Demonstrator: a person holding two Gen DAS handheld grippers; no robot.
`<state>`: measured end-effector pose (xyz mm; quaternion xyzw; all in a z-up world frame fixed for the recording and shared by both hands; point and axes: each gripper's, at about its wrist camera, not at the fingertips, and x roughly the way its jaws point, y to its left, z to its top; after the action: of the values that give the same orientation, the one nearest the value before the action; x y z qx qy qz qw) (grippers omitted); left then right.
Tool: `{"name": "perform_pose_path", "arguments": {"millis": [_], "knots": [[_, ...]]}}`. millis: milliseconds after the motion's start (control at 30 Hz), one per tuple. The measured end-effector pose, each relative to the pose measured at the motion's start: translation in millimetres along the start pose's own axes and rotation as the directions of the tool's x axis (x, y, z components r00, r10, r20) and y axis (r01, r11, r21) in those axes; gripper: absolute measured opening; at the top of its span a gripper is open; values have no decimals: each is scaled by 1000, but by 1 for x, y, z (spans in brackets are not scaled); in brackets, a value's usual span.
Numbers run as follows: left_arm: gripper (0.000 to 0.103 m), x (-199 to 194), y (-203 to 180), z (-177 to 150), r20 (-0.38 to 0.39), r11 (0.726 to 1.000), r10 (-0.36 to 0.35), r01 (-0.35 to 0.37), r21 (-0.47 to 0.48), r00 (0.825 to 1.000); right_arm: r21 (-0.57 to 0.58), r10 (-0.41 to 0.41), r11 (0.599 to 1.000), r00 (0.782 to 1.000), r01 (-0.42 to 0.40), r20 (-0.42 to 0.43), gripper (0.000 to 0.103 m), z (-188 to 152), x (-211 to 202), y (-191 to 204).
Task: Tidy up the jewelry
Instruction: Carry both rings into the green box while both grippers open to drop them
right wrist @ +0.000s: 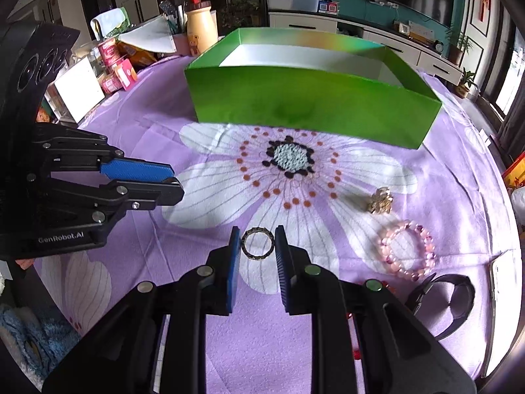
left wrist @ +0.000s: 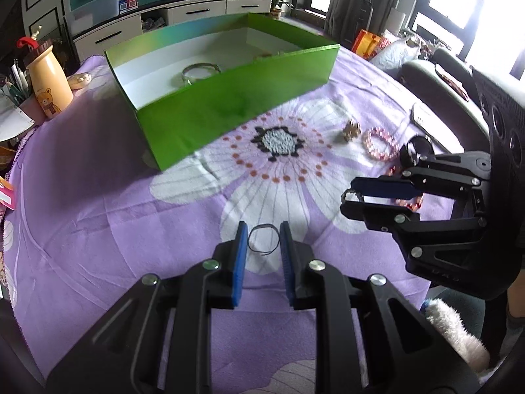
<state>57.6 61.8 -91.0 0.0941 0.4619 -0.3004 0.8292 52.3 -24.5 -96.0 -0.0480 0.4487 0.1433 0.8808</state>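
Note:
A green box point(left wrist: 229, 111) point(right wrist: 311, 105) with a white inside stands on the purple flowered cloth; a silver bangle point(left wrist: 198, 71) lies in it. My left gripper point(left wrist: 262, 239) holds a thin dark ring point(left wrist: 263, 239) between its blue pads. My right gripper point(right wrist: 257, 243) holds a dark beaded ring point(right wrist: 257, 243) between its pads; it also shows in the left wrist view point(left wrist: 352, 195). A pink bead bracelet point(left wrist: 380, 144) point(right wrist: 407, 249), a gold brooch point(left wrist: 351, 131) point(right wrist: 380, 201) and a black band point(right wrist: 443, 302) lie on the cloth to the right.
A bear bottle point(left wrist: 49, 78) point(right wrist: 200, 29) and a pen cup point(left wrist: 23, 98) stand left of the box. Pink packets and a white box point(right wrist: 78, 88) crowd the table's left edge. A red bead bracelet point(left wrist: 410, 202) lies under my right gripper.

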Motion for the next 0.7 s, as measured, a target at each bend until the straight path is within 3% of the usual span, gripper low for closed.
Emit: {"name": "perform_pose_path", "arguments": {"millis": [367, 700], "knots": [[20, -31, 26, 63, 116, 997, 31, -23, -67, 993, 43, -29, 999, 993, 24, 112, 21, 48, -23, -19], [20, -24, 50, 121, 154, 992, 72, -56, -109, 985, 85, -49, 996, 979, 33, 200, 20, 106, -30, -40]]}}
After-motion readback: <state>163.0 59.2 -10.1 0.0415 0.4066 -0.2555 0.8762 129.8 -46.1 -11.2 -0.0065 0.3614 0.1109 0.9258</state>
